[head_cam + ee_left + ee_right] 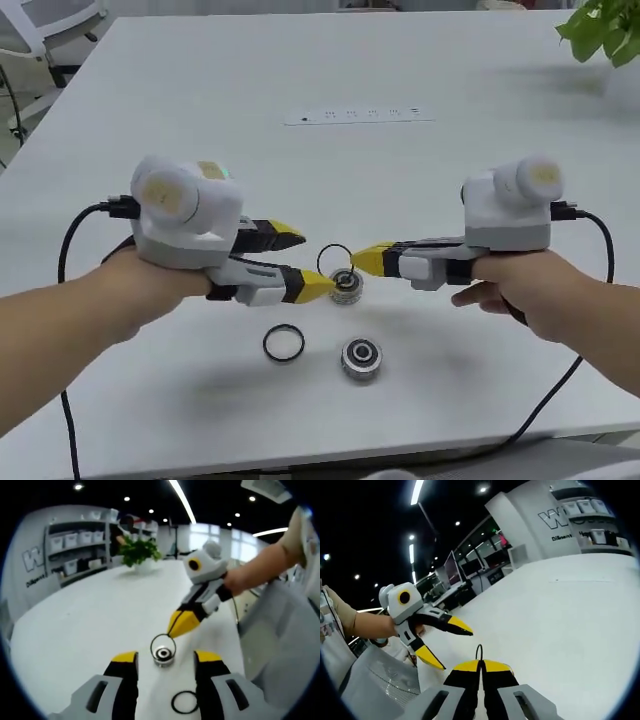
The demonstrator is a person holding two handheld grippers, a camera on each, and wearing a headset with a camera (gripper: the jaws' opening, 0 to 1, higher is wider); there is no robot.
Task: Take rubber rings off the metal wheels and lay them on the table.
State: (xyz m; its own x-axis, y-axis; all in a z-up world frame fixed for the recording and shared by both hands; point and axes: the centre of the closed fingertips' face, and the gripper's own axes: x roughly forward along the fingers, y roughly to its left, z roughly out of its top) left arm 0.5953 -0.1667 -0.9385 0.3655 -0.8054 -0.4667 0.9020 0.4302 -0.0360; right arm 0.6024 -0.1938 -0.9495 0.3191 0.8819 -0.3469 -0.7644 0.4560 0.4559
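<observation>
White table (pixel 200 100), big, w/ a socket strip (pixel 360 115) set into it well ahead of both tools. Potted plant (pixel 600 25) sits far ahead-right of the R tool. Gripper views show shelves w/ bins and ceiling lights in the bkgd.

L gripper (pixel 308 262): jaws spread wide, nothing in them. A metal wheel (pixel 347 288) lies flat on the table just past its yellow tips. In the left gripper view the wheel sits centred in the gap and touches neither jaw.

R gripper (pixel 358 260): jaws closed tight, tips pinching the edge of a rubber ring (pixel 334 246). Ring stands upright off the R tips, on the side toward the L tool, w/ its lower edge down at the wheel's top. Can't tell if ring and wheel touch. In the right gripper view the ring is edge-on, a thin black line running straight out from the closed tips.

The two tools point at each other, tips near but apart, w/ wheel and ring between them.

2nd ring (pixel 266 344) lies flat on the table, back toward the person from the L tool's lower jaw, clear of it. 2nd wheel (pixel 361 357) sits just beside that ring, on the R tool's side, back from the R tips. It's bare metal w/ a dark centre and touches neither the ring nor the tools.
</observation>
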